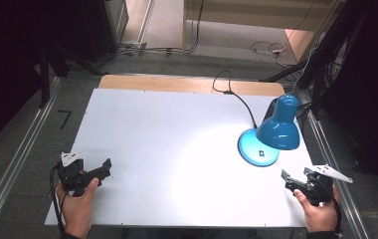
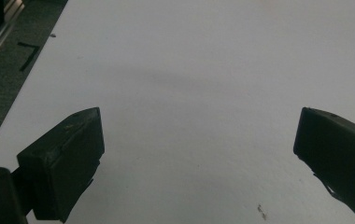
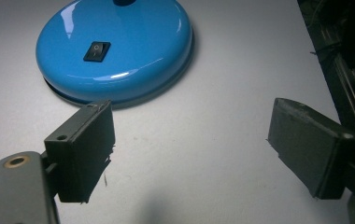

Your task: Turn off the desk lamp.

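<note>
Right gripper [image 1: 287, 178] hovers with jaws spread wide and empty, near the glossy blue metal desk lamp [image 1: 271, 132] at the white table's [image 1: 167, 149] right side. Left gripper [image 1: 105, 167], equally spread, sits well apart over bare tabletop.

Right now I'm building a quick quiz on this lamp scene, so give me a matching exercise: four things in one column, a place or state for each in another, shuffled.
Things:
1. lamp base
2. rocker switch
3. left claw
4. right claw

Places or states:
A. open, near the table's front right corner
B. set into the blue dome
C. open over bare white surface at the front left
D. round, blue, near the table's right edge

Pairs: 1-D, 2-B, 3-C, 4-A
</note>
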Tool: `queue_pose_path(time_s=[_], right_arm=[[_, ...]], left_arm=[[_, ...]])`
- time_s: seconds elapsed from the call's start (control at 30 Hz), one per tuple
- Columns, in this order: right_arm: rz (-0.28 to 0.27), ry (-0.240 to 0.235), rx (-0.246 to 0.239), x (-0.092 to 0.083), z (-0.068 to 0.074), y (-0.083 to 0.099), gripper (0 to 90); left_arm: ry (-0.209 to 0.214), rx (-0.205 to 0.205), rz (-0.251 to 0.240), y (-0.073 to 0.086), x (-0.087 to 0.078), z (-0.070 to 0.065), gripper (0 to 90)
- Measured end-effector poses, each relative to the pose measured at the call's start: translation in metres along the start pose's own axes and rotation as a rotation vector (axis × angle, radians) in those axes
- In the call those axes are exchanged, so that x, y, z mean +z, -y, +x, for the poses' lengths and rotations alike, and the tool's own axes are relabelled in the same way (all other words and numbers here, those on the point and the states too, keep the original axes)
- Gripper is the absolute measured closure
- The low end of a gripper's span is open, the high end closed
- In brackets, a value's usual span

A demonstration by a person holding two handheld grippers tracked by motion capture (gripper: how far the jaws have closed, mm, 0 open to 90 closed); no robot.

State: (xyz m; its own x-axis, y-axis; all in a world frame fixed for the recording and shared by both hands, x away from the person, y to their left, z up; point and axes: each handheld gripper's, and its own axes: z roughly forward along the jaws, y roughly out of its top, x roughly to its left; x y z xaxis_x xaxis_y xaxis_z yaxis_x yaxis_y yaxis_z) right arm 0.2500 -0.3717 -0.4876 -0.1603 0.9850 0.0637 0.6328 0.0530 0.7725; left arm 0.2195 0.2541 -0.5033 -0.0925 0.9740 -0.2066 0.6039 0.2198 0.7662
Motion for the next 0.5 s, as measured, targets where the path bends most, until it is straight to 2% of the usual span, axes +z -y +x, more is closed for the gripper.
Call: queue_pose_path(time_s=[0.5], right_arm=[[0.002, -0.015, -0.006, 0.0007, 0.0038, -0.0004, 13.4]], left_arm=[[0.004, 0.002, 0.004, 0.0001, 0.0002, -0.0004, 2.3]])
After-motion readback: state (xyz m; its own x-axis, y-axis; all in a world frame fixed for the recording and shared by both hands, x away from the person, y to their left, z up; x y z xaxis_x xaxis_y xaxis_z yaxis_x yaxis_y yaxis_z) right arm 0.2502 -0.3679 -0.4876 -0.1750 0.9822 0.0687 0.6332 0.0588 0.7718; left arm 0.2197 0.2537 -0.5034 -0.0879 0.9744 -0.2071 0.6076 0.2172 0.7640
